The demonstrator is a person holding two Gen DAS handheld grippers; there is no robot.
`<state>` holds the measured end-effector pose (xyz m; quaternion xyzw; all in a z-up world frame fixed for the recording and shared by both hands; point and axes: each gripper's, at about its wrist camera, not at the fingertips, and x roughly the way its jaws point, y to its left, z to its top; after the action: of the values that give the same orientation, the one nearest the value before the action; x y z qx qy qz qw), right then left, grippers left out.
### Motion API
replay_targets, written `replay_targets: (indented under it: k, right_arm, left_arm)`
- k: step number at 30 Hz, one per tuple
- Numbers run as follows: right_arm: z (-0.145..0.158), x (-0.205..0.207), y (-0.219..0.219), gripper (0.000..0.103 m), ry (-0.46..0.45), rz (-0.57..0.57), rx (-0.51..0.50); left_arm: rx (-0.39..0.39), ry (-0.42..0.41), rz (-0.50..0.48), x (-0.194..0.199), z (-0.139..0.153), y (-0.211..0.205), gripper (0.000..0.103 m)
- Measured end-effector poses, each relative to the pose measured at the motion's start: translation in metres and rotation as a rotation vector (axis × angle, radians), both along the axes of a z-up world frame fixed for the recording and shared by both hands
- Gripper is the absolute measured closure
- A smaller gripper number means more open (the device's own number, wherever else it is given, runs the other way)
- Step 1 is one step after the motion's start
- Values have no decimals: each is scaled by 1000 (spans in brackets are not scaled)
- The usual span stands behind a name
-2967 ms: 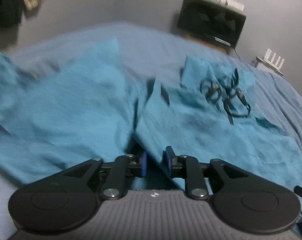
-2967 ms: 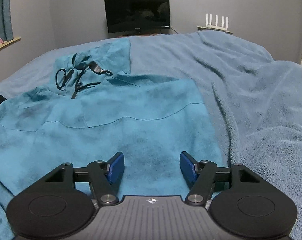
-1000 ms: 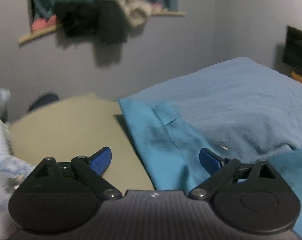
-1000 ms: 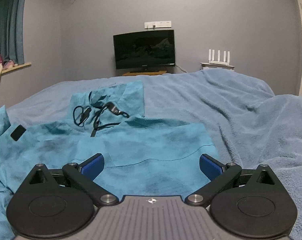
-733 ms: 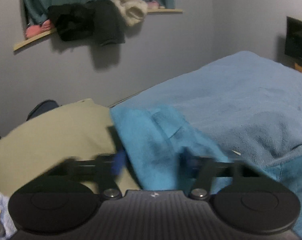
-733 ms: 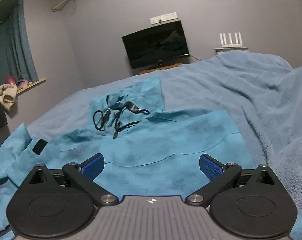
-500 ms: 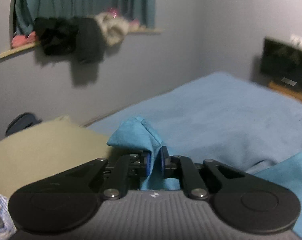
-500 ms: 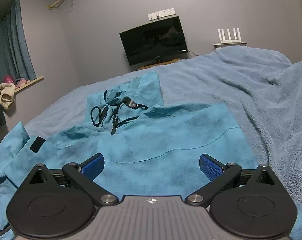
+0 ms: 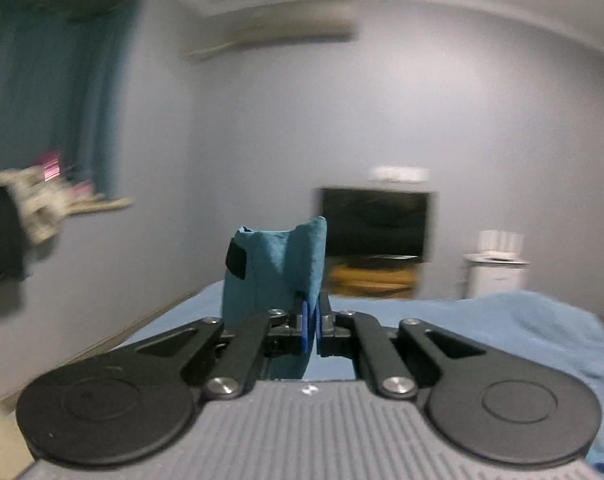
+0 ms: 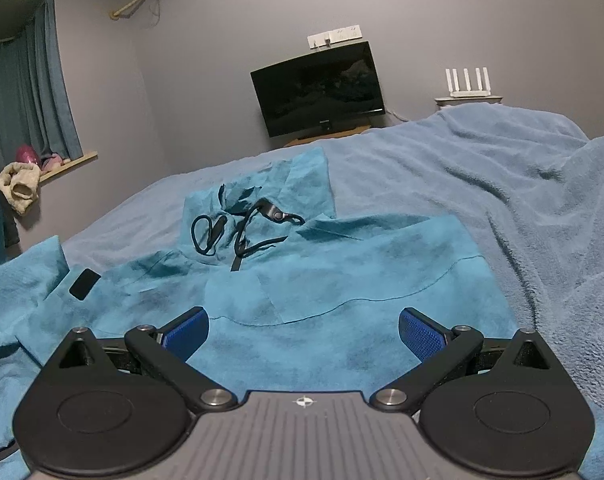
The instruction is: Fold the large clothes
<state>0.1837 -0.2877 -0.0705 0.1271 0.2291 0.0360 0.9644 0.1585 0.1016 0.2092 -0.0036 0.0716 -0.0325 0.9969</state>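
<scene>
- Lifted clear of the bed now, the sleeve end [image 9: 276,264] stands above the left gripper [image 9: 311,330], which a second ago hung spread over it at the bed's left edge; the fingers are pressed together, pinching the cloth.
- Right gripper [image 10: 304,334] hovers spread and holds nothing, low over the near hem of the teal hoodie [image 10: 342,280].
- That hoodie lies flat across the bed [image 10: 522,184], hood and black drawstrings [image 10: 238,232] at the far end, a black patch [image 10: 85,284] on its left part.
- I'd judge the sleeve fold is in hand: next, carry the pinched sleeve rightward over the body and lay it flat.
- Open blanket spreads to the right; the bed's edge is close on the left, so slack could slide off there.
</scene>
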Motion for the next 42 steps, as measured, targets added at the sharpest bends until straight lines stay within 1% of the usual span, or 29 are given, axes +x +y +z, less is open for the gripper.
replay_targets:
  k: [3,6,8,11,13,14,15,16,17,18,19,20,21,22,23,24,25,26,27,29,30,32,34,36,38,40,41,42]
  right_arm:
    - [0,-2,-2,1,-2,-5,10]
    - [-2,-3,-6,1,1,-16,25]
    - [-3,-3,-11,1,1,-29,41]
    - [-5,-5,-20,1,-1,-64,67]
    - [-8,-5,-29,1,-2,-96,76]
    - [-10,-4,-33,1,1,-113,80]
    - [-13,-3,-38,1,6,-130,85]
    - [-16,-2,-44,1,18,-150,90]
    - [-19,-1,-49,1,33,-165,99]
    - [-22,0,-53,1,45,-175,117]
    - [-24,1,-57,1,51,-178,138]
    - [-24,0,-58,1,50,-178,150]
    - [-24,0,-59,1,46,-174,151]
    - [-23,-2,-58,1,41,-164,147]
    - [-22,-3,-58,1,36,-151,144]
    - [-22,-4,-58,1,31,-135,145]
    - [-21,-5,-58,1,27,-120,149]
    - [-21,-6,-59,1,24,-105,158]
    - [-21,-6,-60,1,23,-87,176]
    - [-20,-6,-62,1,20,-61,207]
    - [-20,-6,-62,1,20,-59,208]
    - [-19,-4,-63,1,36,-70,204]
    - [-20,1,-62,1,59,-91,193]
    - [-21,2,-59,4,67,-115,173]
    - [-24,8,-55,8,81,-144,149]
    - [-28,18,-56,17,109,-158,152]
    - [-31,21,-57,23,125,-166,159]
    - [-36,25,-59,27,143,-176,171]
  left_arm:
    - [22,-9,-147,8,14,-78,103]
    - [41,4,-259,21,16,-148,103]
    - [62,9,-318,31,10,-197,103]
    - [58,60,-394,50,-6,-266,103]
    - [56,105,-417,65,-25,-309,103]
    - [49,132,-424,72,-37,-327,103]
    - [31,185,-449,81,-53,-348,103]
    - [13,242,-471,88,-67,-363,102]
    - [0,326,-495,97,-83,-378,101]
    - [0,399,-513,103,-97,-390,99]
    - [12,450,-520,106,-109,-398,95]
    - [26,467,-526,104,-117,-403,92]
    - [40,459,-541,101,-124,-402,85]
    - [48,445,-549,103,-127,-395,72]
    - [49,433,-548,98,-130,-388,64]
    - [37,428,-537,100,-131,-370,50]
    - [14,425,-527,98,-131,-357,40]
    - [-3,420,-522,96,-131,-344,39]
    - [-6,414,-508,99,-131,-305,39]
    - [24,407,-452,88,-130,-265,39]
    - [42,413,-406,89,-133,-247,39]
    - [39,441,-323,100,-145,-209,39]
    - [9,483,-230,105,-164,-165,39]
    - [-1,508,-138,107,-186,-126,39]
    - [6,535,-66,104,-205,-94,40]
    - [21,577,-33,98,-227,-70,40]
    - [38,599,-23,99,-238,-63,40]
    - [76,626,-11,100,-251,-59,40]
